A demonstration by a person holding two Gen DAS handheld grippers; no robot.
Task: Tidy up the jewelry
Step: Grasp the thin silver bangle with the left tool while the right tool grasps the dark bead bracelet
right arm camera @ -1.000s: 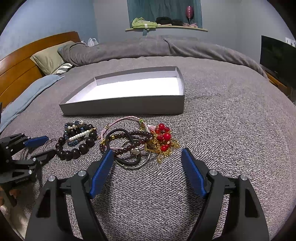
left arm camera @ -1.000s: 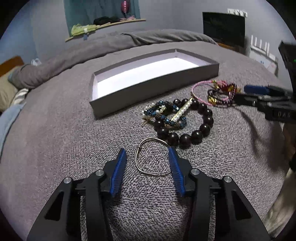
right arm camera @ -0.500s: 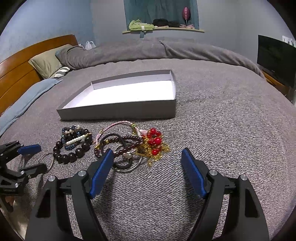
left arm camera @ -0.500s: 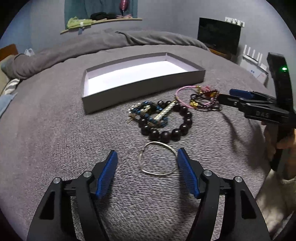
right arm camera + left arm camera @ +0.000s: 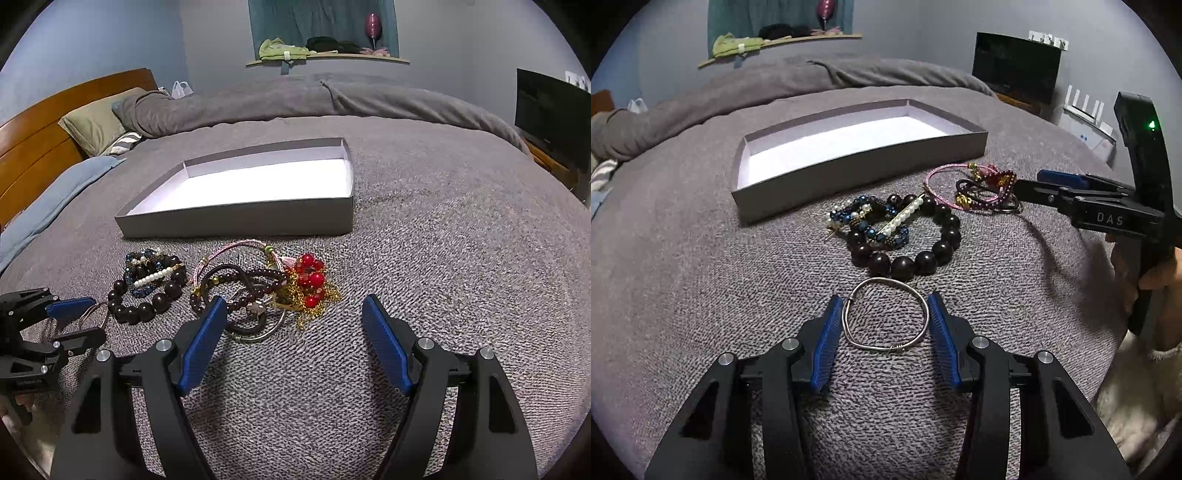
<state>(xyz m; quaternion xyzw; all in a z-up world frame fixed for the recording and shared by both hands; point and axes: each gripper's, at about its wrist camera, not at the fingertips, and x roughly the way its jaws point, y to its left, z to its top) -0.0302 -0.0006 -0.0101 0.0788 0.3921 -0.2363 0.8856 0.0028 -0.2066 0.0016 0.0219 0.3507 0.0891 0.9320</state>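
A thin silver bangle (image 5: 886,317) lies on the grey bedspread between the blue pads of my left gripper (image 5: 885,301), which is open with the pads close beside the bangle's sides. Beyond it lie a dark bead bracelet (image 5: 916,254), blue and pearl beads (image 5: 871,221) and a pink, red and gold tangle (image 5: 979,186). My right gripper (image 5: 293,306) is open and empty, just short of the tangle (image 5: 266,288). A shallow grey box with white inside (image 5: 864,177) sits further back, empty; it also shows in the right wrist view (image 5: 236,219).
The bed carries a rumpled grey duvet (image 5: 295,99) at the back and pillows (image 5: 92,125) by a wooden headboard (image 5: 33,144). A dark TV (image 5: 1015,66) stands to the right. A wall shelf (image 5: 325,55) holds clothes.
My left gripper pulled back and opened wider, then came forward and narrowed around the silver bangle. The right gripper stayed open, hovering near the tangle.
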